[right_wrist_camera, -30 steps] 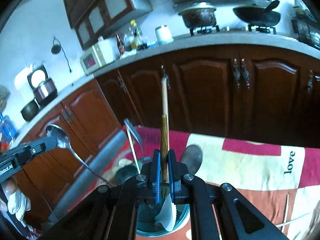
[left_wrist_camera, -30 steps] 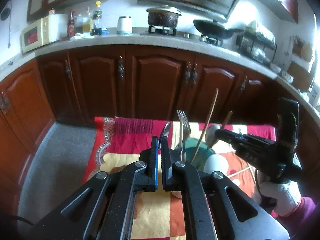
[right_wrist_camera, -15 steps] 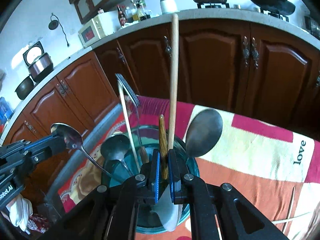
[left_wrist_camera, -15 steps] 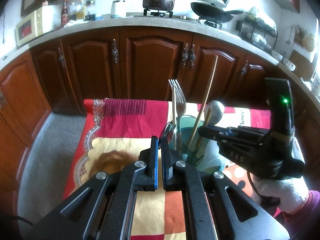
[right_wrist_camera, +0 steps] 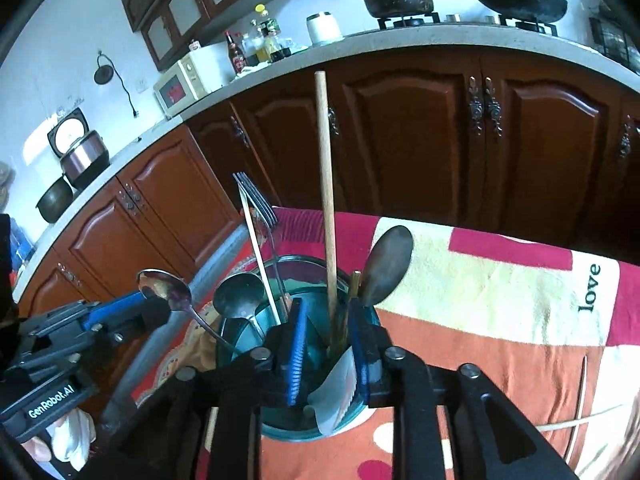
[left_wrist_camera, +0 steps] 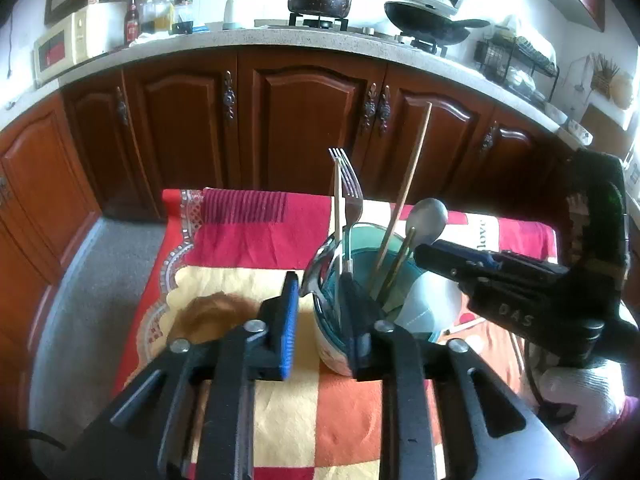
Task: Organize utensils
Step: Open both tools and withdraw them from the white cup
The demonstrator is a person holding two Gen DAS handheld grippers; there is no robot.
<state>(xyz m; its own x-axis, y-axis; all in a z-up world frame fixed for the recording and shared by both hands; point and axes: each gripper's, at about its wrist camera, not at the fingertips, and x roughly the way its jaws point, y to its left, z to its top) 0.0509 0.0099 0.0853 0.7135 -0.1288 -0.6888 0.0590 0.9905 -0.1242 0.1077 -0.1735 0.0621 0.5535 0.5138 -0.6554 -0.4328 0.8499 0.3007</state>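
A teal glass holder point(left_wrist_camera: 326, 340) point(right_wrist_camera: 298, 426) stands on the patterned cloth. It holds a fork point(left_wrist_camera: 347, 184) point(right_wrist_camera: 256, 200), a long wooden stick point(left_wrist_camera: 412, 168) point(right_wrist_camera: 325, 184), several spoons point(left_wrist_camera: 430, 216) point(right_wrist_camera: 390, 264) and a white knife blade point(right_wrist_camera: 338, 392). My left gripper point(left_wrist_camera: 320, 320) is open just in front of the holder, with a spoon point(right_wrist_camera: 168, 292) leaning out of the holder beside its fingers. My right gripper point(right_wrist_camera: 326, 354) is open over the holder, its jaws either side of a brown-handled utensil point(right_wrist_camera: 352, 296) that stands free in it.
The cloth point(left_wrist_camera: 248, 236) point(right_wrist_camera: 480, 292) covers a table in front of brown kitchen cabinets point(left_wrist_camera: 304, 120). Loose chopsticks point(right_wrist_camera: 580, 400) lie on the cloth at the right. A grey floor point(left_wrist_camera: 80, 300) lies to the left.
Both grippers have opened. The left let go of the spoon and the right let go of the brown-handled utensil; both now rest in the holder. Both grippers came lower and closer to the holder.
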